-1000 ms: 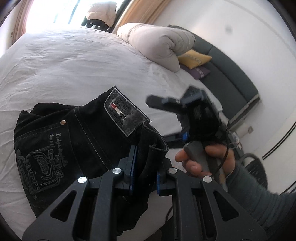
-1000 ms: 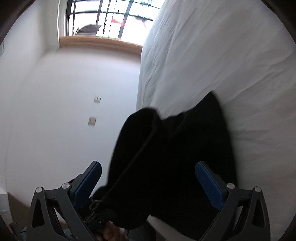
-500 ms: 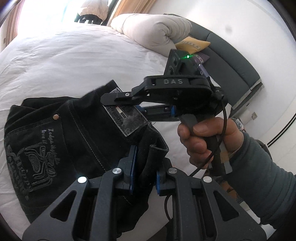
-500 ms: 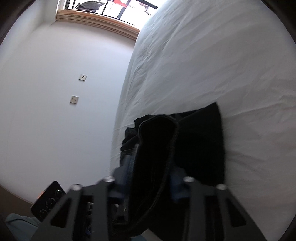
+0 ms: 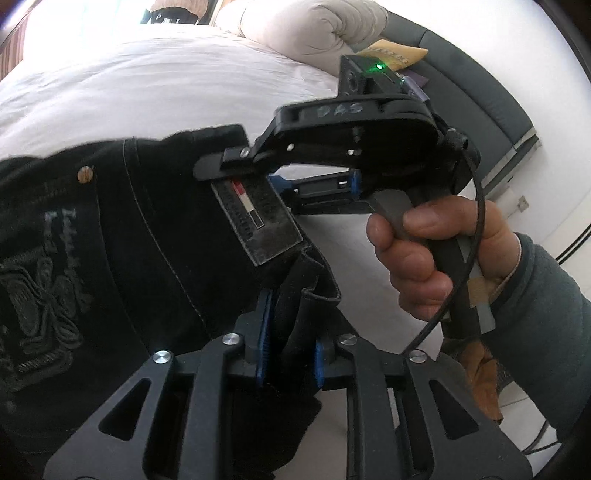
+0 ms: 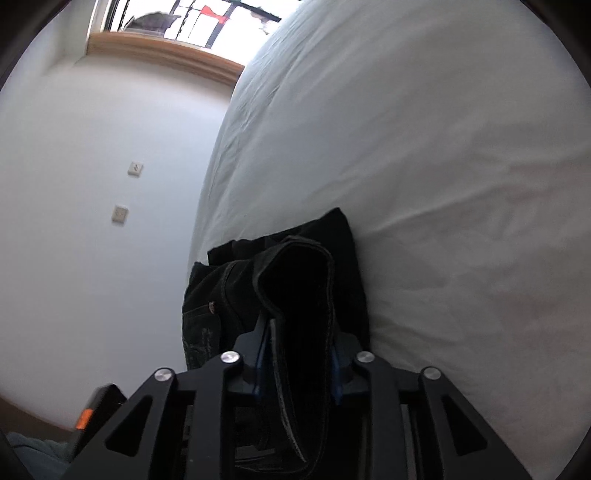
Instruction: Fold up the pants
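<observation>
The black pants (image 5: 147,251) lie bunched on the white bed (image 5: 147,85), waistband up, with a grey brand patch (image 5: 255,218) and an embroidered back pocket. My left gripper (image 5: 288,339) is shut on a fold of the waistband. My right gripper (image 5: 240,173), seen in the left wrist view held by a hand, is clamped on the waistband just above the patch. In the right wrist view my right gripper (image 6: 295,354) is shut on a thick fold of the pants (image 6: 295,280).
A rolled beige duvet (image 5: 314,29) and a yellow cushion (image 5: 399,57) lie by the dark headboard (image 5: 480,96). In the right wrist view a white wall (image 6: 92,184) with two switches and a window (image 6: 177,22) lies left of the bed (image 6: 424,166).
My right gripper came in from the right, open a second ago, and closed on the waistband near the patch. My left gripper kept its hold and the pants have lifted closer.
</observation>
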The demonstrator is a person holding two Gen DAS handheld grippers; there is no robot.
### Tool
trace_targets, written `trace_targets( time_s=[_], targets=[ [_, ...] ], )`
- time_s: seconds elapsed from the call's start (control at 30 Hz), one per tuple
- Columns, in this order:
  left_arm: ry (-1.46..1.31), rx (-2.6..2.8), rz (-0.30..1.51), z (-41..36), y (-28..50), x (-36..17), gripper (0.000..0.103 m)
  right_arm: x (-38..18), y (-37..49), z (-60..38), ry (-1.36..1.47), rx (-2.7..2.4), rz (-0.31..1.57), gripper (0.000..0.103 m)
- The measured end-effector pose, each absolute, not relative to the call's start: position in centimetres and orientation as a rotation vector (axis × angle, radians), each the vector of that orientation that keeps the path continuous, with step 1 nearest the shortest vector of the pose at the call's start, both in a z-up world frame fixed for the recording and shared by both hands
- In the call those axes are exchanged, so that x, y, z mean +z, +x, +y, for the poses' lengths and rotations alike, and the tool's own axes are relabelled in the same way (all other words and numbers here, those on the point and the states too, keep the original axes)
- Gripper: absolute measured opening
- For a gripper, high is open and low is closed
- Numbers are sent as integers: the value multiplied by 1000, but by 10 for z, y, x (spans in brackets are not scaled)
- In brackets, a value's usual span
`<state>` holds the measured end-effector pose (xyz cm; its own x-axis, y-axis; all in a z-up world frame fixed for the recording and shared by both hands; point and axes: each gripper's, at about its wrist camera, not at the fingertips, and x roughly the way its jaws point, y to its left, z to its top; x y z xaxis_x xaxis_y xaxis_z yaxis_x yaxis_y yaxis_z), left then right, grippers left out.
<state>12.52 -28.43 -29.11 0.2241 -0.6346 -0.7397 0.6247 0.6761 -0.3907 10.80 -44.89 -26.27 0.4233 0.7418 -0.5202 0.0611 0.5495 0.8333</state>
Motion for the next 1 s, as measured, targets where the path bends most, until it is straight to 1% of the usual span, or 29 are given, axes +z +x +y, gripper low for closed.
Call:
trace_targets(
  time_s=[0.03,0.07,0.1,0.13,0.17,0.2,0.27,0.33,0.47,0.53,0.63,0.67,0.7,0.77,0.8,0.87,1.0],
  targets=[
    [-11,-872,1026,-286,124,-291,25,-263,106,-450,922,511,1056,36],
    [-11,-883,1035,-288,123,-290,37,-260,105,-451,920,506,1050,44],
    [-17,-900,1055,-289,120,-289,48,-255,104,-452,909,498,1037,56],
    [-30,-914,1072,-288,117,-286,68,-247,102,-455,896,481,1015,64],
    [-44,-912,1080,-286,111,-282,78,-241,100,-459,881,443,1001,86],
    [-57,-923,1081,-283,105,-277,78,-231,95,-467,858,376,976,94],
    [-81,-969,1098,-274,97,-269,78,-218,89,-476,857,368,934,94],
    [-131,-962,1075,-255,96,-259,78,-199,79,-475,877,429,884,93],
    [-237,-864,1015,-203,119,-253,78,-180,53,-447,862,628,837,92],
    [-268,-796,1023,-185,137,-262,78,-181,44,-421,833,702,858,92],
    [-270,-746,1041,-175,159,-285,78,-211,40,-399,809,680,973,92],
    [-266,-750,1074,-175,165,-301,78,-229,40,-397,793,635,1028,89],
    [-263,-764,1083,-175,168,-314,78,-241,39,-400,799,622,1028,78],
    [-287,-776,1040,-172,167,-322,78,-249,33,-414,852,633,977,66],
    [-283,-775,1043,-172,166,-323,78,-250,30,-421,881,615,972,66],
    [-280,-759,1064,-170,163,-312,78,-238,22,-430,880,572,966,67],
    [-247,-783,962,-170,169,-283,78,-193,19,-429,833,626,846,89]
  ],
)
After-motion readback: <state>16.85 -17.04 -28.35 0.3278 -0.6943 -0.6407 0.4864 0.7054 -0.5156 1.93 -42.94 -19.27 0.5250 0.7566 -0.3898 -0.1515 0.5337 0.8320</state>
